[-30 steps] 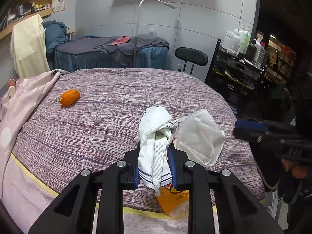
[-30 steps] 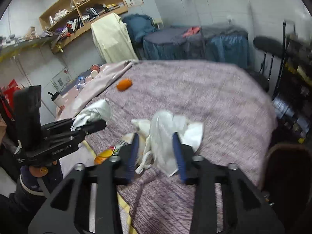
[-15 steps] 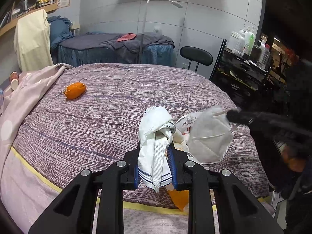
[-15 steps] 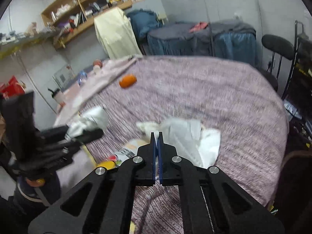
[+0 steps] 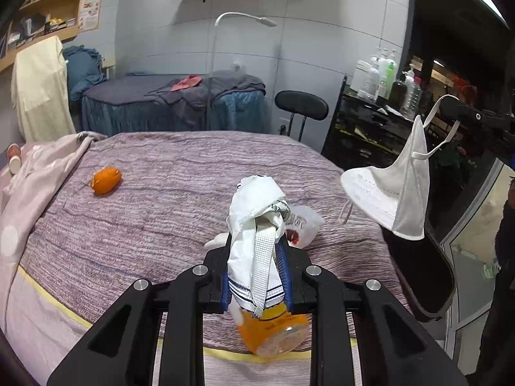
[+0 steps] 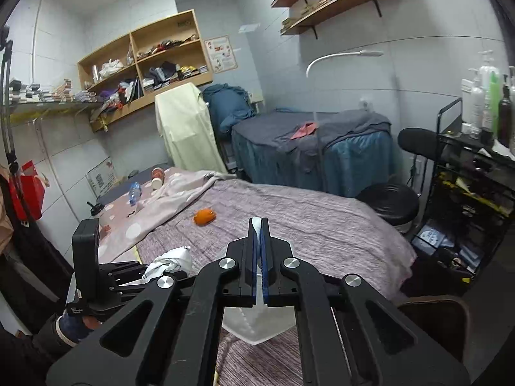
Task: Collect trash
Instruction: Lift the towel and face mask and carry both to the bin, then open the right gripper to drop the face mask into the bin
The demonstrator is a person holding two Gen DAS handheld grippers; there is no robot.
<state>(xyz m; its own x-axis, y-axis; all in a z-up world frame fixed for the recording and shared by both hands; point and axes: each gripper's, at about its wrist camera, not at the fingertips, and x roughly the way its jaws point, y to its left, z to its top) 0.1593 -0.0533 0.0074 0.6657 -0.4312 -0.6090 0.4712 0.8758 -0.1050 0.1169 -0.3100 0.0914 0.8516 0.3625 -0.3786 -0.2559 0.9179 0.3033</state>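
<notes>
Mask [image 5: 386,193] (folded, papery white) dangles from right claw [image 6: 259,225], clamped.

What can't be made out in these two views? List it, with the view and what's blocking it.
- Orange bottle, left wrist view: its top is hidden behind the white bag in the left gripper.
- Face mask, right wrist view: mostly hidden beneath the right gripper; only a sliver shows between the pads.
- Printed wrapper, left wrist view: text too small, partly behind the bag.
- Right gripper, left wrist view: cut off by the right edge.
</notes>
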